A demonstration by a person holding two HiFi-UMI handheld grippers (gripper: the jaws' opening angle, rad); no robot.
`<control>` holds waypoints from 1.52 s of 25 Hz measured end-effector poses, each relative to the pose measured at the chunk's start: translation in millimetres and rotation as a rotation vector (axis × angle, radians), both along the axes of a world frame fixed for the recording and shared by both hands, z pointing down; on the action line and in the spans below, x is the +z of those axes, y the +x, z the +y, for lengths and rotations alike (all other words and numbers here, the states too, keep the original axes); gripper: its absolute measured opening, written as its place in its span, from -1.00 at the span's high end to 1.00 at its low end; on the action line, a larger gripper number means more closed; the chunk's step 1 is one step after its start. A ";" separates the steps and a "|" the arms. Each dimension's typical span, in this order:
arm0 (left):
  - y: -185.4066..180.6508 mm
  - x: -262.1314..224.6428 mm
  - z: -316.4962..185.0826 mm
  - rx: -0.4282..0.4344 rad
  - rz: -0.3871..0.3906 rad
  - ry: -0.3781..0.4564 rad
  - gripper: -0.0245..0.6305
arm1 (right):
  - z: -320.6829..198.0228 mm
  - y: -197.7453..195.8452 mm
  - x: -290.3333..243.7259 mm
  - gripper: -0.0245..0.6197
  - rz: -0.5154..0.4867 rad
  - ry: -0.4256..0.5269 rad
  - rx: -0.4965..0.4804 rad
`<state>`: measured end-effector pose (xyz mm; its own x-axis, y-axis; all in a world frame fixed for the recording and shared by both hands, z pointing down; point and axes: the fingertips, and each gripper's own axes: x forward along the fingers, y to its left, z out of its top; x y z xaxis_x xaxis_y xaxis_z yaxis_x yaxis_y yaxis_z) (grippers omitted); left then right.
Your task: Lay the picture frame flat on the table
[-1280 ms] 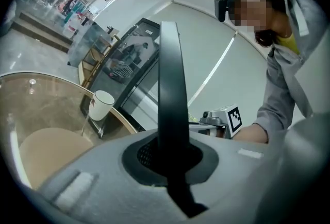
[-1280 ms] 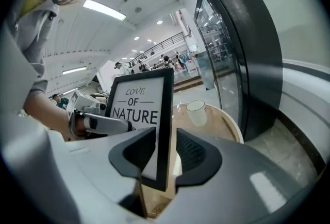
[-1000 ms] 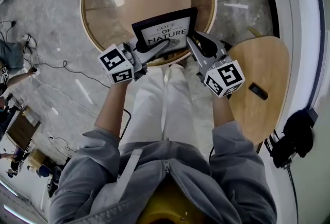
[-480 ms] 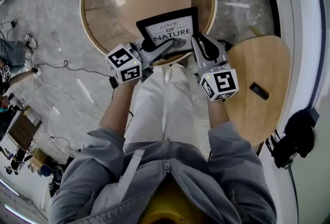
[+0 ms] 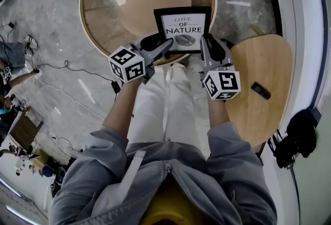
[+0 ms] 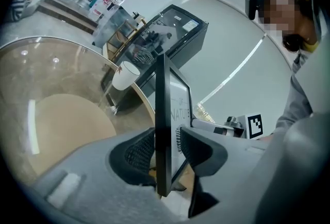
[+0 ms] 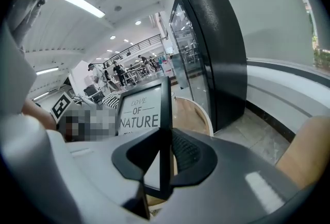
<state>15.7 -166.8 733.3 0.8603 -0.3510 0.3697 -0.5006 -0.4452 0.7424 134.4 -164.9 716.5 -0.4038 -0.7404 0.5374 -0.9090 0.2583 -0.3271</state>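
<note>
Round glass table [image 5: 111, 17] serves as the work surface, and the frame [image 5: 182, 29] is held at its near edge, just inside the rim. Whether its bottom edge rests on the glass cannot be told. It is seen leaning rather than flat. The print is turned toward the person and upward, and the top edge points away, so the long axis runs from the near rim up toward the table's middle. Its left side stands between the jaws of the left gripper [image 5: 161, 43], which have just been opening and are spread wide, not pressing it. Its right side is clamped by the right gripper [image 5: 211, 45]. The tipping-down is judged unfinished. Next, the top is to be lowered back onto the glass under the right grip alone, then let go.
</note>
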 end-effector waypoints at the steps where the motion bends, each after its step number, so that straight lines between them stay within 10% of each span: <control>1: -3.0 3.0 0.0 -0.009 -0.011 -0.010 0.45 | 0.2 0.6 2.3 0.71 0.006 -0.005 0.005; 5: -14.3 13.5 -5.3 -0.044 -0.061 -0.031 0.68 | -2.7 -0.7 11.4 0.70 0.015 -0.027 0.015; 38: -20.8 113.9 -69.8 -0.069 -0.306 -0.242 0.64 | -56.0 -5.0 117.1 0.71 0.019 -0.310 0.156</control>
<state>-5.1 -236.6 847.2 0.6748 -0.2758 0.6845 -0.7379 -0.2334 0.6333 129.4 -220.9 833.6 -0.2859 -0.5925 0.7531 -0.9365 0.0062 -0.3507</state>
